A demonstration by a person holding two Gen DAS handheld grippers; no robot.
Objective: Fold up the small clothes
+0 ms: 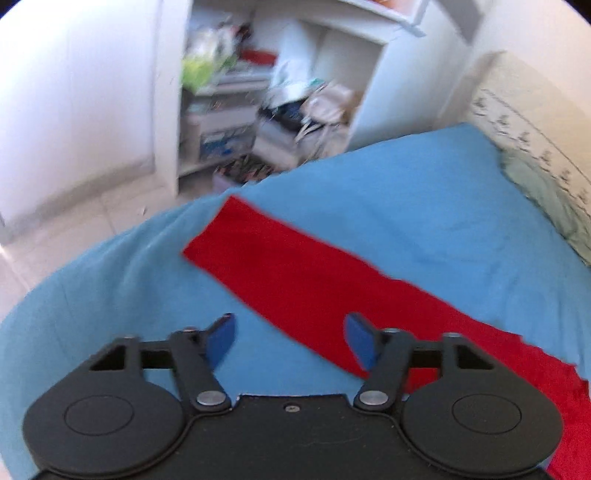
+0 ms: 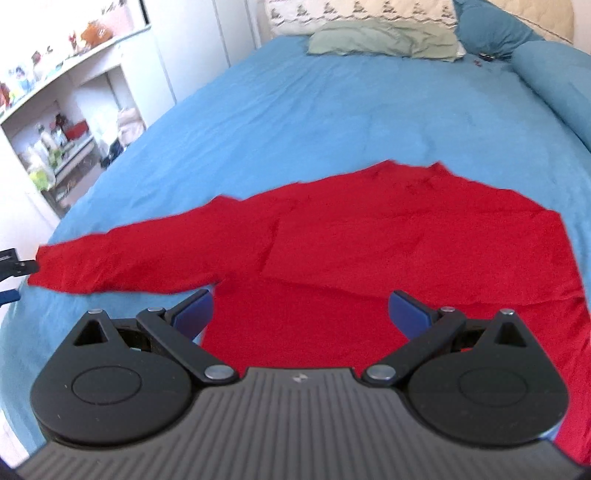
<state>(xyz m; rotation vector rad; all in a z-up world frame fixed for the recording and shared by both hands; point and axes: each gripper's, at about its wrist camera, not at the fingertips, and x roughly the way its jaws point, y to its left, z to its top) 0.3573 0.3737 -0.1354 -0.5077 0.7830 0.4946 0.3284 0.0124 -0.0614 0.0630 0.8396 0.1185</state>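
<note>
A red long-sleeved top (image 2: 406,251) lies flat on the blue bed sheet (image 2: 314,110). One sleeve (image 2: 140,254) stretches out to the left, its cuff near the bed's edge; a crease runs down the body beside it. My right gripper (image 2: 300,299) hangs open over the top's lower body with nothing between its fingers. In the left wrist view the same sleeve (image 1: 295,273) runs diagonally across the sheet (image 1: 424,192). My left gripper (image 1: 290,325) is open above the sleeve's near edge and holds nothing. A piece of the left gripper (image 2: 14,267) shows by the cuff.
A green pillow (image 2: 376,40) and a patterned one (image 2: 354,11) lie at the head of the bed, with a blue bolster (image 2: 554,85) on the right. White shelves (image 1: 266,103) full of clutter stand past the bed's edge, above a pale tiled floor (image 1: 74,221).
</note>
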